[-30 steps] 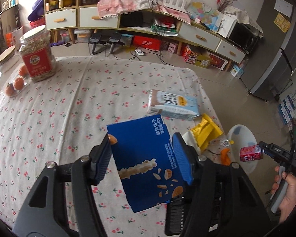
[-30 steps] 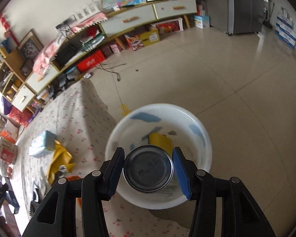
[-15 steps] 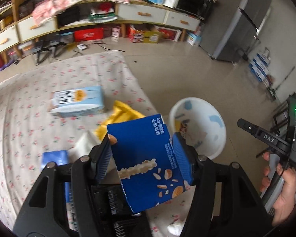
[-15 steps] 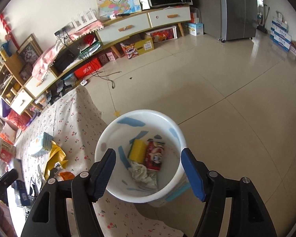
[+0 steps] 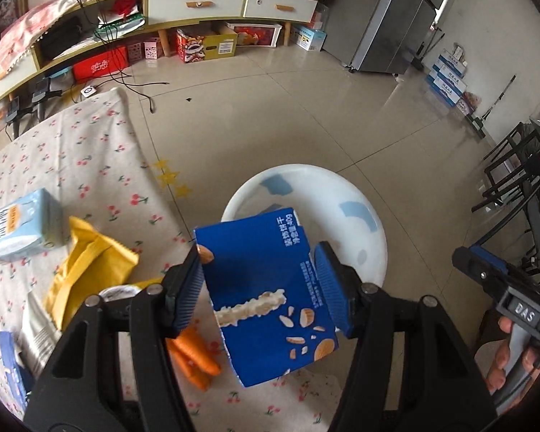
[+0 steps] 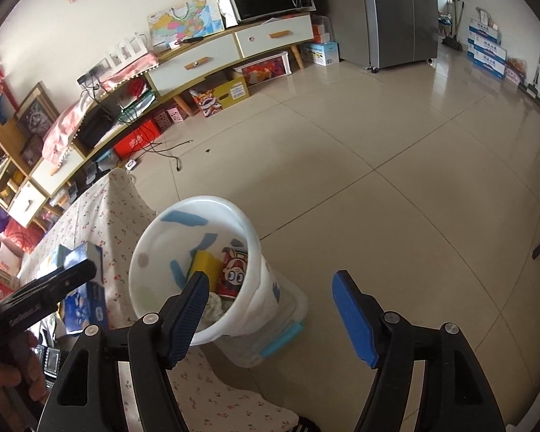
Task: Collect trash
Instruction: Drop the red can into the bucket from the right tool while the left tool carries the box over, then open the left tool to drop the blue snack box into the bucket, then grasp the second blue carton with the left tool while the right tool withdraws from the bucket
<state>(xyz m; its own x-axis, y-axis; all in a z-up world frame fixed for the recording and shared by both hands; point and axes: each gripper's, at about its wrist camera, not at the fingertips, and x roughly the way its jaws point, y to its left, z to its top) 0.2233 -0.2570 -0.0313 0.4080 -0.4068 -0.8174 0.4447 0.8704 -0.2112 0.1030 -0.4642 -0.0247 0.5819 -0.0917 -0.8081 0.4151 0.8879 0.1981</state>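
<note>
My left gripper [image 5: 257, 286] is shut on a blue biscuit box [image 5: 270, 295] and holds it above the table's edge, just in front of the white trash bucket [image 5: 363, 223]. The box also shows in the right wrist view [image 6: 86, 284]. The bucket [image 6: 154, 237] stands on the floor beside the table and holds a red can [image 6: 234, 273], a yellow packet [image 6: 203, 262] and crumpled paper. My right gripper [image 6: 270, 309] is open and empty, raised to the right of the bucket.
On the cherry-print tablecloth [image 5: 72, 151] lie a light blue carton [image 5: 21, 230], a yellow wrapper [image 5: 86, 262], an orange wrapper [image 5: 194, 356] and a small blue packet [image 5: 9, 363]. A low TV cabinet [image 6: 198, 61] and a fridge [image 6: 396, 10] stand across the tiled floor.
My right gripper opened and the red can dropped into the bucket, then the gripper drew back to the right. My left gripper carried the blue box from mid-table toward the bucket.
</note>
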